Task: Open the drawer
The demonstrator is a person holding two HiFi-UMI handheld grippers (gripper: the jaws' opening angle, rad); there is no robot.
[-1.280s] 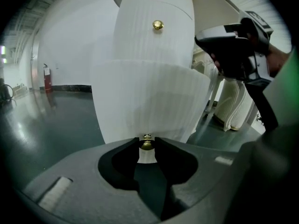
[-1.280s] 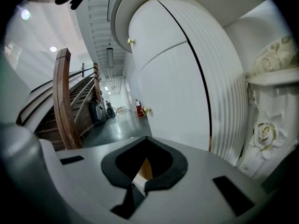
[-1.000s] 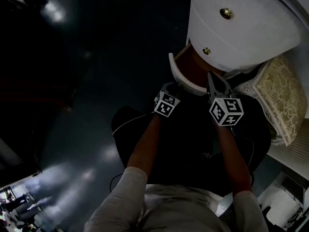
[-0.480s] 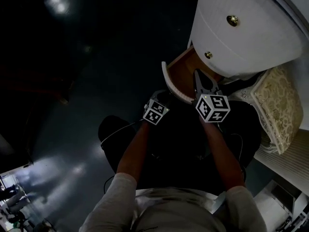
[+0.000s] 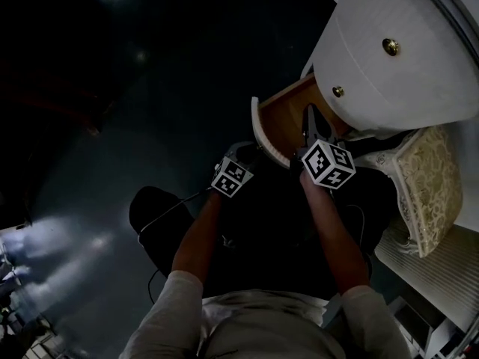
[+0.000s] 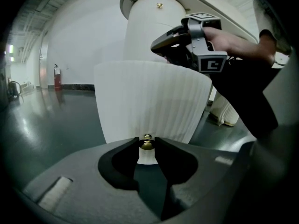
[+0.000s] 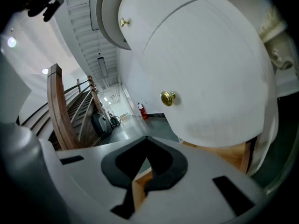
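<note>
The white curved cabinet (image 5: 404,66) has its bottom drawer (image 5: 284,114) pulled out, showing a wooden inside. My left gripper (image 6: 147,143) is shut on the drawer's small brass knob (image 6: 147,142), which sits on the ribbed white drawer front (image 6: 149,97). In the head view the left gripper (image 5: 253,152) sits at the drawer's white front rim and hides the knob. My right gripper (image 5: 308,114) hovers over the open drawer, pointing at the cabinet. Its jaws meet at the tips (image 7: 146,137) with nothing between them. The drawer's wooden side (image 7: 224,155) lies just below it.
The two upper drawers are closed, each with a brass knob (image 5: 390,47) (image 5: 338,91). A cream ornate upholstered piece (image 5: 426,185) stands right of the cabinet. Dark glossy floor (image 5: 150,88) spreads to the left. A wooden stair rail (image 7: 58,106) shows in the right gripper view.
The bottom drawer has slid further out of the cabinet, with my left gripper still on its knob. The right gripper has shifted left, staying over the drawer.
</note>
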